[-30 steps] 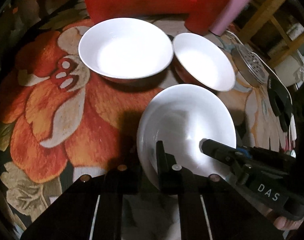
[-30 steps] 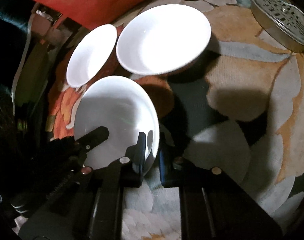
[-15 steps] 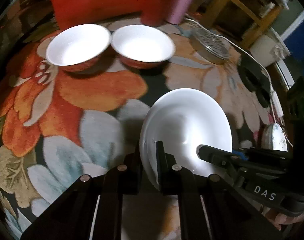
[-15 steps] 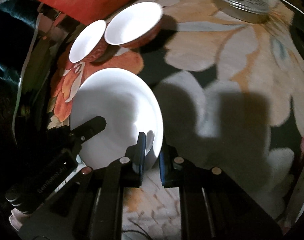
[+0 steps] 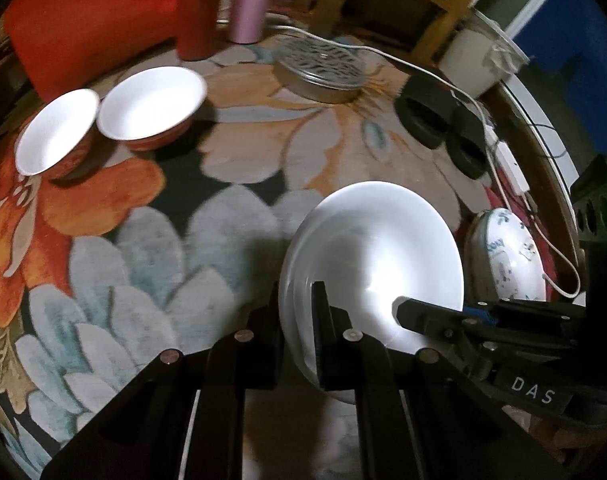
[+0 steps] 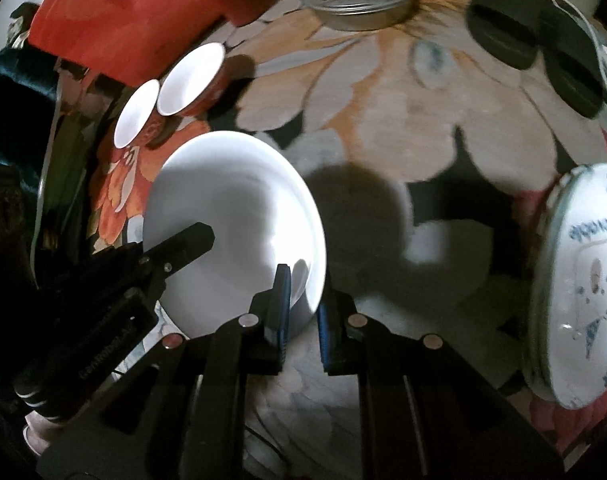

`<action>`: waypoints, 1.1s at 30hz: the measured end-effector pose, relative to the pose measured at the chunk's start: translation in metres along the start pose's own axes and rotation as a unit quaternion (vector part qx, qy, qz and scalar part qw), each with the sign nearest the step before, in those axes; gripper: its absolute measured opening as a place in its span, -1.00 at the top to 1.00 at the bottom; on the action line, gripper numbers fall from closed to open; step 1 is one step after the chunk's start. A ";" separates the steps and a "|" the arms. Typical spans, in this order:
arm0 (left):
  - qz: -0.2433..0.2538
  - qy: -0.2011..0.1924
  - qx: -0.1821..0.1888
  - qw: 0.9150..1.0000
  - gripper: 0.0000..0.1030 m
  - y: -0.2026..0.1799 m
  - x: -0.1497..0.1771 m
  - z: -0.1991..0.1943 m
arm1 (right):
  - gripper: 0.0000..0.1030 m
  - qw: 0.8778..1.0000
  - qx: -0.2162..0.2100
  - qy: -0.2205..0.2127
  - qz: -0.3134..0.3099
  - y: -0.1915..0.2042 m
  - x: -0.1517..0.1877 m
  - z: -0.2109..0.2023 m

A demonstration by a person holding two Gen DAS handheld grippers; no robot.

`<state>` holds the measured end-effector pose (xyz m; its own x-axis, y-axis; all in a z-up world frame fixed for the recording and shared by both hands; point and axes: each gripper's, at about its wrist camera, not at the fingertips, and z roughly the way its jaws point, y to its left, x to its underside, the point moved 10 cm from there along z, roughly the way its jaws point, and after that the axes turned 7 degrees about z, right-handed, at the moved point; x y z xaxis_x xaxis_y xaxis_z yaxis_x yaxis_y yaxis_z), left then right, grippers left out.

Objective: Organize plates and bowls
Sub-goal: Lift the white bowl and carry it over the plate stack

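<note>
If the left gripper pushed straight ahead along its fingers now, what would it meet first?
Apart from the white plate it grips, probably the perforated round metal tin far ahead; only floral tablecloth lies between, though depth is unclear.

Dim room, glare on white plate [image 5: 377, 248], hard shadows on cloth, motion blur, fisheye-dark corners.

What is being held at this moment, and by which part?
One white plate, gripped by both claws at its rim: the left claw clamps the near-left edge, and the right claw clamps the opposite edge.
</note>
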<state>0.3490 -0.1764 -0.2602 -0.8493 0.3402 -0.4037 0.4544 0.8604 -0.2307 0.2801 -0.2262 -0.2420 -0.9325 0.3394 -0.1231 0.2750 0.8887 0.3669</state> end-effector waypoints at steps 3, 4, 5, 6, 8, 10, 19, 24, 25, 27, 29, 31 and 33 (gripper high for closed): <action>0.012 0.002 0.005 1.000 0.80 -0.016 -0.004 0.004 | 0.75 1.000 0.003 -0.003 0.011 -0.015 0.001 -0.009; 0.016 0.002 0.008 1.000 0.80 -0.023 -0.006 0.005 | 0.75 1.000 0.005 -0.006 0.014 -0.020 0.001 -0.013; 0.019 0.003 0.010 1.000 0.80 -0.028 -0.006 0.006 | 0.75 1.000 0.008 -0.008 0.016 -0.024 0.001 -0.016; 0.021 0.004 0.012 1.000 0.80 -0.033 -0.007 0.007 | 0.75 1.000 0.010 -0.010 0.019 -0.029 0.001 -0.019; 0.027 0.005 0.020 0.999 0.80 -0.047 -0.009 0.010 | 0.75 0.999 0.012 -0.013 0.028 -0.040 0.002 -0.025; 0.034 0.005 0.025 0.999 0.80 -0.058 -0.010 0.011 | 0.75 0.999 0.015 -0.016 0.036 -0.051 0.004 -0.032; 0.059 0.006 0.051 0.997 0.80 -0.117 -0.016 0.022 | 0.75 0.996 0.031 -0.034 0.073 -0.100 0.006 -0.060; 0.081 0.004 0.061 0.995 0.80 -0.152 -0.018 0.028 | 0.75 0.994 0.044 -0.041 0.096 -0.131 0.008 -0.076; 0.087 0.004 0.062 0.994 0.80 -0.160 -0.018 0.029 | 0.75 0.993 0.046 -0.042 0.101 -0.138 0.009 -0.079; 0.098 0.006 0.063 0.993 0.80 -0.174 -0.018 0.033 | 0.75 0.992 0.050 -0.044 0.109 -0.149 0.011 -0.083; 0.103 0.008 0.066 0.992 0.80 -0.186 -0.019 0.039 | 0.75 0.991 0.055 -0.046 0.117 -0.160 0.012 -0.088; 0.107 0.010 0.070 0.992 0.80 -0.194 -0.019 0.043 | 0.75 0.990 0.058 -0.046 0.124 -0.169 0.014 -0.091; 0.111 0.013 0.076 0.991 0.80 -0.205 -0.019 0.046 | 0.75 0.989 0.061 -0.047 0.130 -0.179 0.016 -0.095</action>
<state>0.2842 -0.3763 -0.2464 -0.7291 0.5266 -0.4371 0.6649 0.6964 -0.2701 0.1934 -0.4093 -0.2226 -0.8023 0.5836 -0.1258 0.5344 0.7960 0.2843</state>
